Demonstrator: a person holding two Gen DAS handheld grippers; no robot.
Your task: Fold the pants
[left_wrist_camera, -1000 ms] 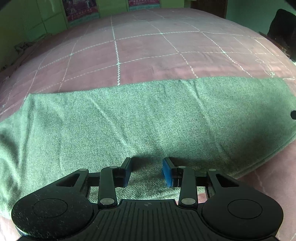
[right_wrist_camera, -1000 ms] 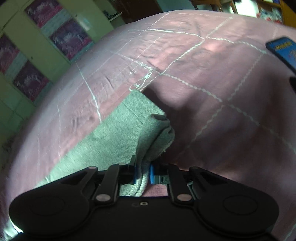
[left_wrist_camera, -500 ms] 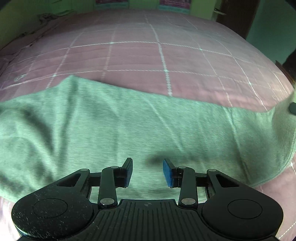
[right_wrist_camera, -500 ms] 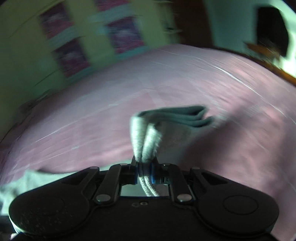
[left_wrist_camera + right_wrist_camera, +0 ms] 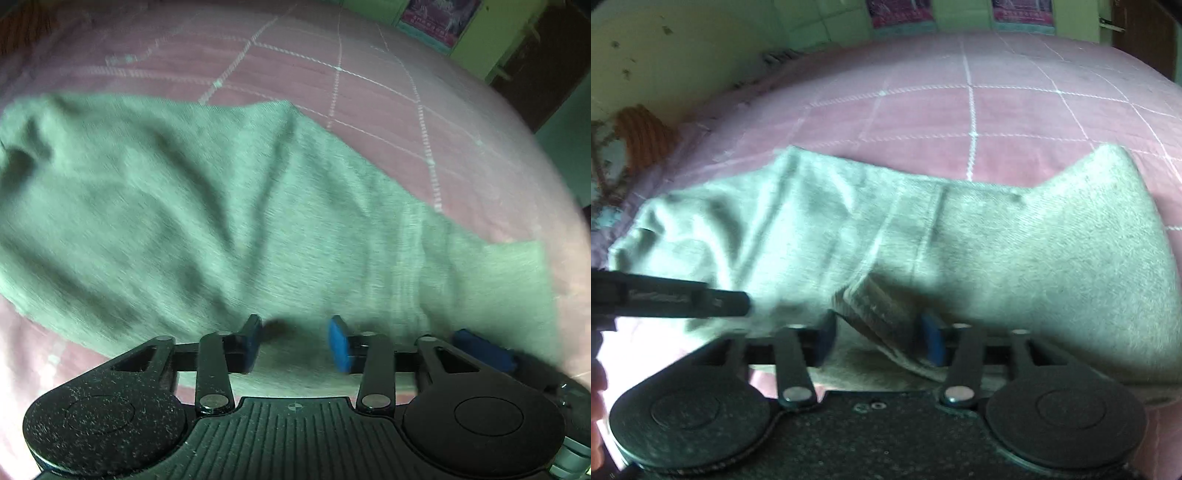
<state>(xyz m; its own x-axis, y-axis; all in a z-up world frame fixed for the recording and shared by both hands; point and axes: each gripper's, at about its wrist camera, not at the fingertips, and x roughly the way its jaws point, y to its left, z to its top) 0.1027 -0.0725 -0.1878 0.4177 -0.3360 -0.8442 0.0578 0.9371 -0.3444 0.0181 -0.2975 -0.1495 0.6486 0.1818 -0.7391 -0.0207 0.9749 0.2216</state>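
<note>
Fingers [image 5: 932, 341] of the right gripper [image 5: 875, 341] have just spread apart, a fold of the grey pants [image 5: 1015, 251] lying loose between them; the left gripper [image 5: 295, 343] has just opened too, over the pants spread on the pink checked bed [image 5: 369, 96]. Green walls carry posters [image 5: 901, 13], their writing unreadable.

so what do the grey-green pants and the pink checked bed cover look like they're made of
The grey-green pants look like soft matte woven or knit cloth, maybe cotton twill: a fine diagonal grain shows, with stitched seams and limp folds. The pink checked bed cover looks like thin matte fabric with white stitched grid lines, possibly quilted; blur leaves the weave unclear.
</note>
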